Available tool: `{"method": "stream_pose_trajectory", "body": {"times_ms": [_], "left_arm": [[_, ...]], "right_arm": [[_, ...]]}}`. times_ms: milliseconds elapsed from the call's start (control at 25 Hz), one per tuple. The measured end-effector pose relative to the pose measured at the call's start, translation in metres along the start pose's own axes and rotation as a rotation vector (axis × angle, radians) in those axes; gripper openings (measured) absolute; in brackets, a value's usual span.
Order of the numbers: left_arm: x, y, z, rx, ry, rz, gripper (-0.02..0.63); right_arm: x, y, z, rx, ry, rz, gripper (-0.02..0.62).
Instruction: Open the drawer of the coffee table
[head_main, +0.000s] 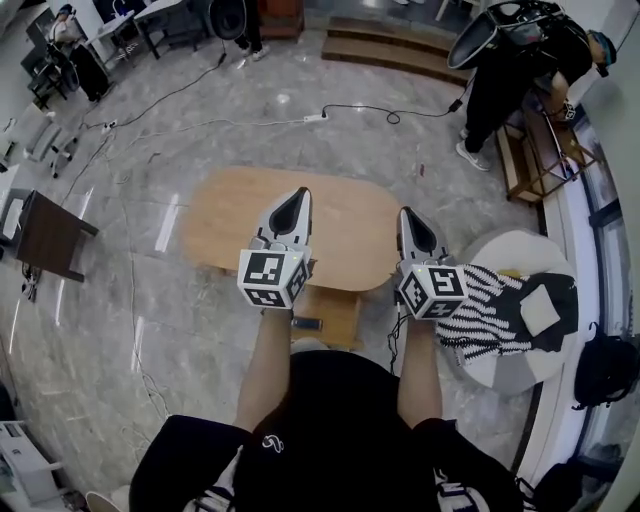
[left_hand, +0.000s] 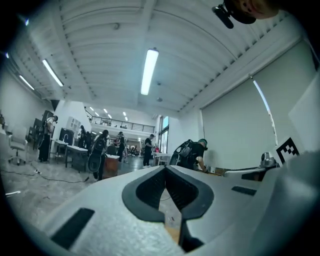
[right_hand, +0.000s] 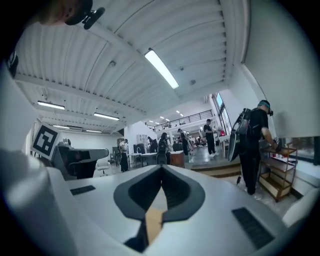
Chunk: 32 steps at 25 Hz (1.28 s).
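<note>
L tool (head_main: 299, 193) & R tool (head_main: 409, 214), both shut tight & empty, hover level over an oval wooden coffee-table worktop (head_main: 230, 215) w/ its drawer (head_main: 336, 304) sticking out.

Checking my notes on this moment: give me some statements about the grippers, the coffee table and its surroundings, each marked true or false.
1. The left gripper and the right gripper both have their jaws shut on nothing. True.
2. The left gripper grips the coffee table. False: it is held in the air, touching nothing.
3. The table top is square glass. False: it is wood with rounded ends.
4. A black-and-white striped cloth lies on the white seat right of the table. True.
5. A person in black bends at a wooden shelf. True.
</note>
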<state>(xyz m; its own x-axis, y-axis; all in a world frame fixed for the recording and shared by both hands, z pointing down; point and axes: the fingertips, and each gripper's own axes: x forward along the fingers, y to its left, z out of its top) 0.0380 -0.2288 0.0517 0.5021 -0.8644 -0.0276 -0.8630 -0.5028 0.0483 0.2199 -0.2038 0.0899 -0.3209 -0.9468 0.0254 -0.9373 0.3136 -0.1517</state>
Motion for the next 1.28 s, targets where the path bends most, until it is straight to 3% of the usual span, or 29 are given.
{"method": "stream_pose_trajectory", "body": {"times_ms": [200, 1280], "left_arm": [[-0.002, -0.021, 0.02, 0.019, -0.042, -0.015, 0.011], [-0.013, -0.037, 0.021, 0.009, -0.048, -0.028, 0.011]], "right_arm": [[-0.011, -0.005, 0.028, -0.004, -0.052, -0.004, 0.011], [-0.027, 0.008, 0.048, -0.095, -0.084, 0.007, 0.011]]}}
